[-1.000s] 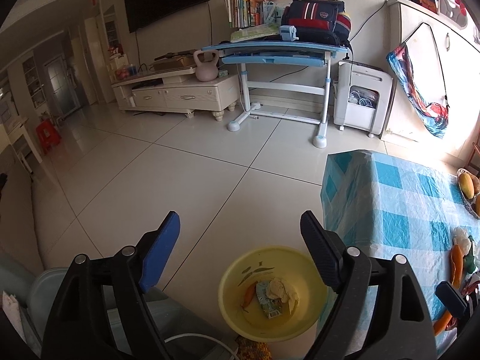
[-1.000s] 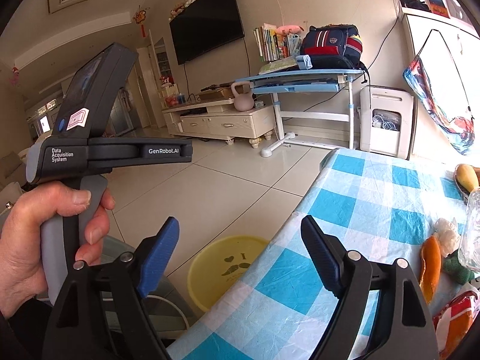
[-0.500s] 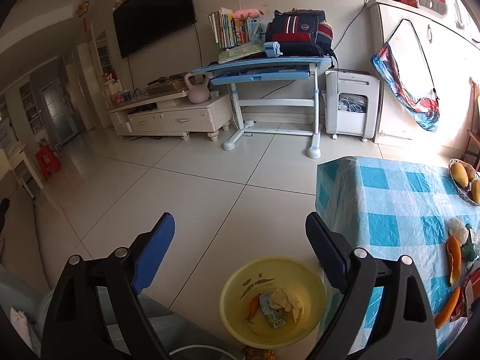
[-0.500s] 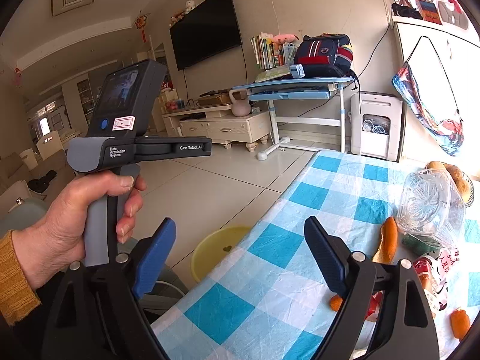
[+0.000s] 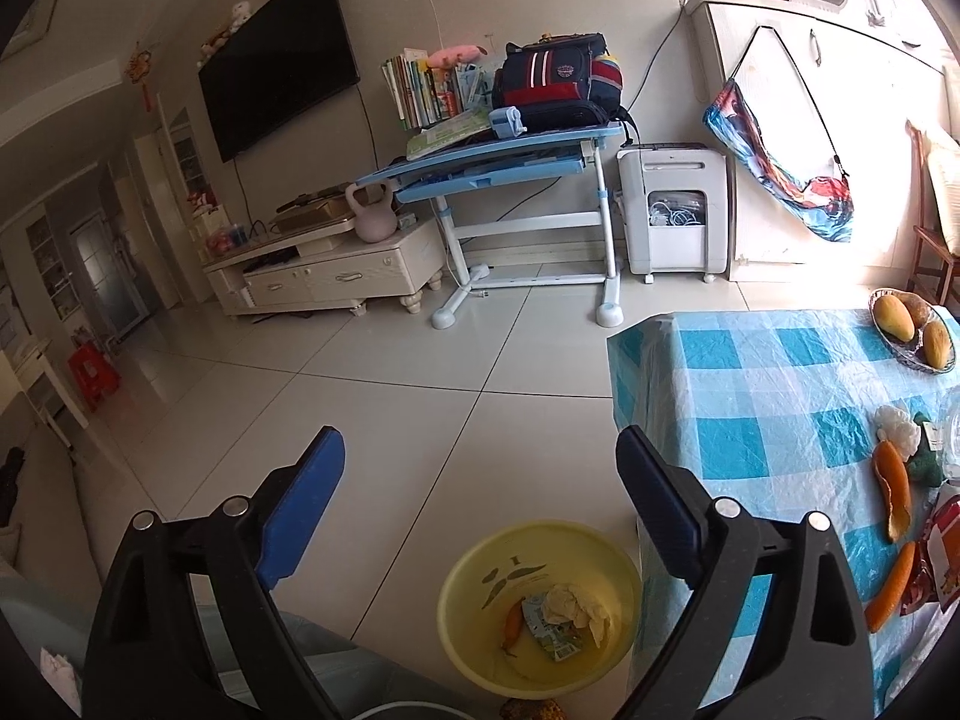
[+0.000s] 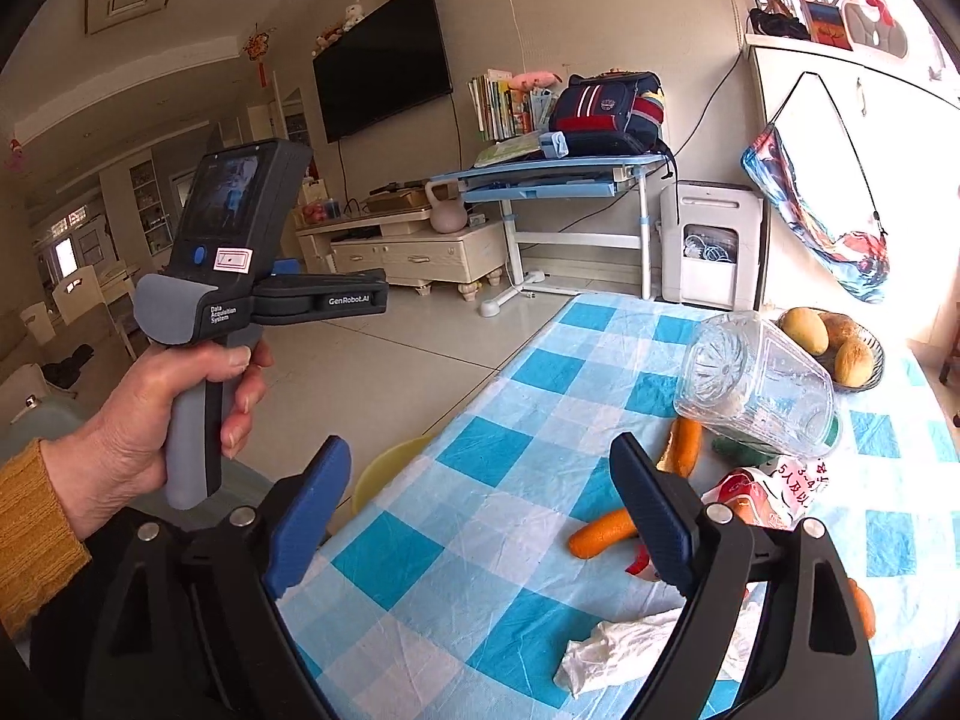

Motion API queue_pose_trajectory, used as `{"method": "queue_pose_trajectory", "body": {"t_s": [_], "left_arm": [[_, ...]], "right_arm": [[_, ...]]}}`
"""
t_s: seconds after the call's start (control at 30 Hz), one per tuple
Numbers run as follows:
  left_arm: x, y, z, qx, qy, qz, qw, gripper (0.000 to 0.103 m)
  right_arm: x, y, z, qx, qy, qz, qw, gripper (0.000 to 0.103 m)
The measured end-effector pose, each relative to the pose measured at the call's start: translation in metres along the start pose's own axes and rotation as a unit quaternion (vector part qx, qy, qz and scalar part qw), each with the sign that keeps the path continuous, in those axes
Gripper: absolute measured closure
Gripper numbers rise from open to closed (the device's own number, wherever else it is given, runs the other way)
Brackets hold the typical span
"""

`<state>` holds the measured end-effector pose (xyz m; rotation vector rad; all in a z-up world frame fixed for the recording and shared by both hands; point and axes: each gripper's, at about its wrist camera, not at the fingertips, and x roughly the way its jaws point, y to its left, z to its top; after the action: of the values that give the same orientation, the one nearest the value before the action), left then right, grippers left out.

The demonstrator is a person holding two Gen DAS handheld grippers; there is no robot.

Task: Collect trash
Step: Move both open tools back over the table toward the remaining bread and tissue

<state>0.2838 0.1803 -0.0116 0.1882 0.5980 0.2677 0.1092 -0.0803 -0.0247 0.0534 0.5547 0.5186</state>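
Here, both claws, left claw [image 5: 480, 480] and right claw [image 6: 480, 492], apart, just widened, empty; clear bottle [image 6: 759, 387] among peels ahead.

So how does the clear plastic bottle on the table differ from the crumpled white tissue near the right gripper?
The plastic bottle is clear, bulky and keeps its shape, lying on its side; the white tissue is opaque, limp and crumpled flat. The bottle lies farther from the camera, the tissue nearest. Both rest on the checked tablecloth.

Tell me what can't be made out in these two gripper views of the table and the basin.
- Yellow basin: right wrist view, mostly hidden behind the table edge; contents unseen there.
- Red snack bag: left wrist view, cut off by the frame edge.
- Green item: right wrist view, under the clear plastic bottle; unidentifiable.
- Carton print in the basin: left wrist view, too small.
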Motion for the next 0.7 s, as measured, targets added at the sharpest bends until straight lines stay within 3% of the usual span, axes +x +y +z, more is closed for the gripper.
{"method": "queue_pose_trajectory", "body": {"t_s": [0.7], "left_arm": [[-0.044, -0.038, -0.005, 0.033, -0.034, -0.045, 0.9979, 0.012]], "right_arm": [[-0.046, -0.051, -0.039, 0.034, 0.029, -0.068, 0.997, 0.018]]}}
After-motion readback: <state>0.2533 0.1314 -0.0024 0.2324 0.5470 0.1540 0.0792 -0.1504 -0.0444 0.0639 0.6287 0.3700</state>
